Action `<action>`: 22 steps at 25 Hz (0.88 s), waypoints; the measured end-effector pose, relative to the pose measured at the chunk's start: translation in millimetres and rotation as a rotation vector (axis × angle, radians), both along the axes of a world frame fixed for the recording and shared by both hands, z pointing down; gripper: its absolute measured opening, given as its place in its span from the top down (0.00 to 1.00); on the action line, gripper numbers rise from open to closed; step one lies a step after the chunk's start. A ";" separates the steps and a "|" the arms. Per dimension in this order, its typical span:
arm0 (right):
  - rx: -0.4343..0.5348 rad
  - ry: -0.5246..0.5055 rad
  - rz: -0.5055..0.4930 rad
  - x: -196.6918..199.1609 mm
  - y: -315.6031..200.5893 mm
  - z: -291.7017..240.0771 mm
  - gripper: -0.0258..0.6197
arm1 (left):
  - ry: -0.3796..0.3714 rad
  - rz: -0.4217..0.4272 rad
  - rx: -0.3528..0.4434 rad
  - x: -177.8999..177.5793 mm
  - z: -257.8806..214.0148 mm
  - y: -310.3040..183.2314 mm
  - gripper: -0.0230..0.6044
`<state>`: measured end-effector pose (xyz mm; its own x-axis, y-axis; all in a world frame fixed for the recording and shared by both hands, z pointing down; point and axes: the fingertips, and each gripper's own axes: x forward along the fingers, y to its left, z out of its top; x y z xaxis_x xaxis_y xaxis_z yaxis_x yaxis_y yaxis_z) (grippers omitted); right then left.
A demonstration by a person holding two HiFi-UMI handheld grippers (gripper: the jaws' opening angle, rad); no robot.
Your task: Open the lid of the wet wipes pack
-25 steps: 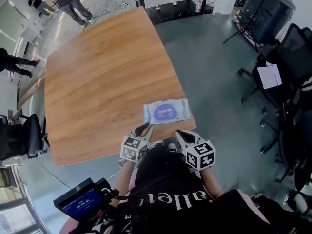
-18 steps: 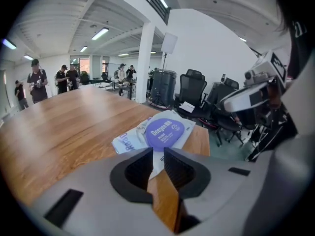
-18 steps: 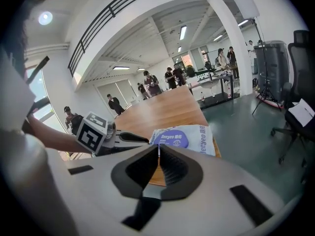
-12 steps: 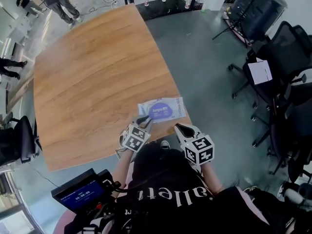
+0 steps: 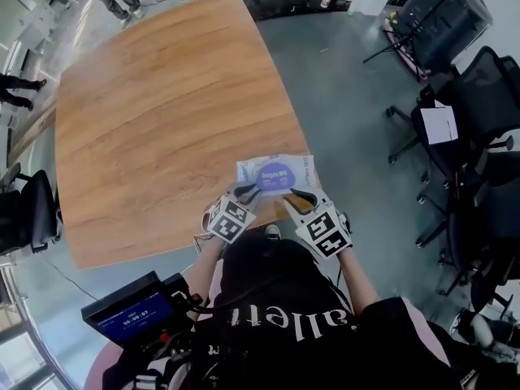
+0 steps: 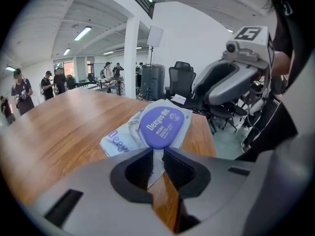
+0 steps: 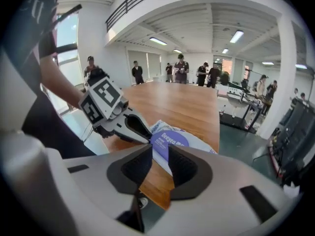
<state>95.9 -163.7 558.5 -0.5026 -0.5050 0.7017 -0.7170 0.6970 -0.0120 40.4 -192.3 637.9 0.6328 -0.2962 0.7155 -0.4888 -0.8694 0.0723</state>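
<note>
Angling down side by side, the left gripper (image 5: 244, 191) and right gripper (image 5: 299, 194) sit at the near edge of the wet wipes pack (image 5: 276, 171), which lies flat by the near right corner of the wooden table (image 5: 162, 120). Left jaws are narrowly apart, with the pack's white crinkled seam showing in the gap. Right jaws have just been opening and press nothing, the oval purple lid (image 7: 170, 140) just beyond; black office chairs (image 5: 479, 96) stand to the right.

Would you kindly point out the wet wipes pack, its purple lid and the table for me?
wet wipes pack (image 5: 305, 169): head view, on its white right end.
purple lid (image 6: 164, 127): left gripper view, on the middle of its top.
table (image 5: 162, 112): head view, on bare wood.
</note>
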 end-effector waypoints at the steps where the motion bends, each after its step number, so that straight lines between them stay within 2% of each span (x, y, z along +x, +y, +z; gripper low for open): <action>1: 0.014 0.047 -0.044 -2.1 -3.8 3.8 0.82 | -0.002 0.003 0.000 0.6 0.3 0.0 0.88; 9: 0.105 0.379 -0.386 -20.6 -21.4 49.1 0.79 | -0.013 0.017 0.012 3.7 3.7 -3.7 0.88; 16: 0.177 0.543 -0.604 -34.7 -27.9 75.6 0.79 | -0.018 0.016 0.023 3.2 8.9 -5.2 0.88; 18: 0.207 0.565 -0.637 -34.2 -28.1 79.1 0.79 | -0.020 0.017 0.026 4.6 10.2 -5.5 0.88; 22: 0.223 0.516 -0.612 -34.8 -28.1 76.7 0.79 | -0.019 0.023 0.028 3.8 11.6 -5.1 0.88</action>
